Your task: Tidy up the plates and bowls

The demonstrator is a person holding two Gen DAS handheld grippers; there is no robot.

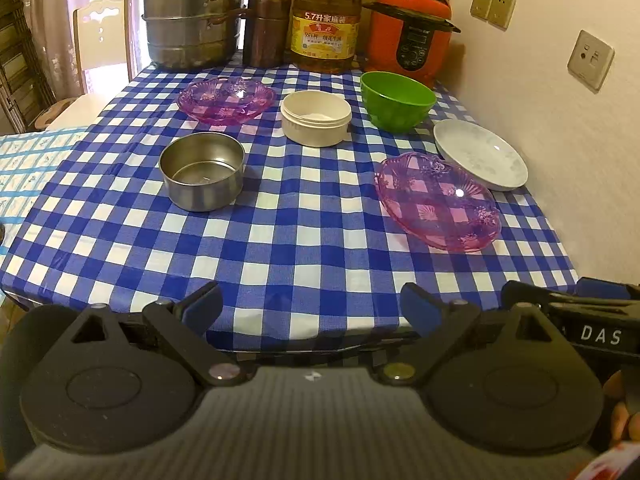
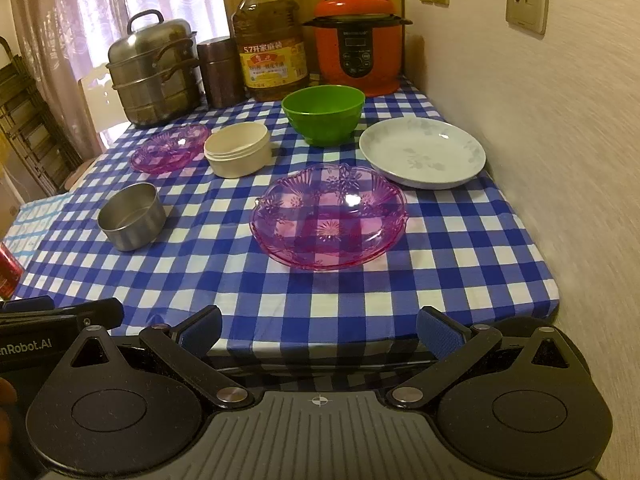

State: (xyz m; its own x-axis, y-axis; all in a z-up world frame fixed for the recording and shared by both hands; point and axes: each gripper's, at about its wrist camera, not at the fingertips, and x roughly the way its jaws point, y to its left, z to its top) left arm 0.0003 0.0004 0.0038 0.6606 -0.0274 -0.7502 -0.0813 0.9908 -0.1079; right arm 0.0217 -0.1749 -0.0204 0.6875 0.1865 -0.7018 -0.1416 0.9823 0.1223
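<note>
On the blue checked tablecloth (image 1: pixel 280 240) stand two purple glass plates: the near one (image 1: pixel 438 200) (image 2: pixel 328 216) and the far one (image 1: pixel 226 98) (image 2: pixel 170 147). There are also a steel bowl (image 1: pixel 203 170) (image 2: pixel 132 216), a cream bowl (image 1: pixel 316 117) (image 2: pixel 238 148), a green bowl (image 1: pixel 397 100) (image 2: pixel 323 114) and a white plate (image 1: pixel 480 153) (image 2: pixel 422 152). My left gripper (image 1: pixel 312 306) is open and empty at the table's near edge. My right gripper (image 2: pixel 320 330) is open and empty, facing the near purple plate from the near edge.
Along the back stand a steel steamer pot (image 1: pixel 192 20) (image 2: pixel 154 72), a brown canister (image 1: pixel 264 30) (image 2: pixel 220 72), an oil jug (image 1: pixel 326 20) (image 2: pixel 270 48) and an orange rice cooker (image 1: pixel 412 32) (image 2: pixel 358 40). A wall (image 2: pixel 540 120) borders the right side. A red can (image 2: pixel 8 270) is at the left.
</note>
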